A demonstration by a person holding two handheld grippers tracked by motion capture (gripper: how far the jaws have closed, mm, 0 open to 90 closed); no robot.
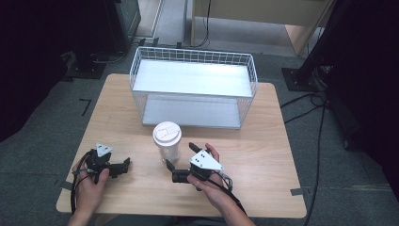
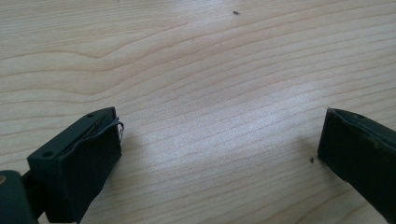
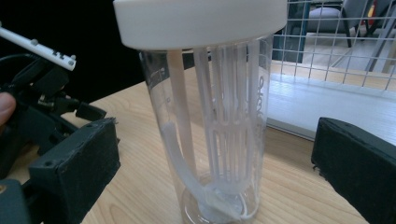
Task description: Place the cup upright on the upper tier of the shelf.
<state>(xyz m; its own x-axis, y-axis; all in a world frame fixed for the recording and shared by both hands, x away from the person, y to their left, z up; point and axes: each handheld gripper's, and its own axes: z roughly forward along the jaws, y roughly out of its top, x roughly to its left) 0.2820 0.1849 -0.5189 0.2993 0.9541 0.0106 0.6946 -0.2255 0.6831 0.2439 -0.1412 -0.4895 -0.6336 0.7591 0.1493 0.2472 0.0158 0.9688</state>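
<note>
Clear plastic cup [image 1: 167, 140] with a white lid is stood upright on the tabletop [image 1: 263, 155], just in front of the right hand-held gripper [image 1: 180, 162]. Its spread jaws are set on both sides of it, not touching. The left hand-held gripper [image 1: 123, 165] is parked farther away, jaws spread, nothing held.

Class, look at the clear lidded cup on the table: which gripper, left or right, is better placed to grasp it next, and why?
Right. The right gripper sits open beside the cup, its jaws flanking the cup in its own view. The left gripper is farther off, open over bare table.
</note>
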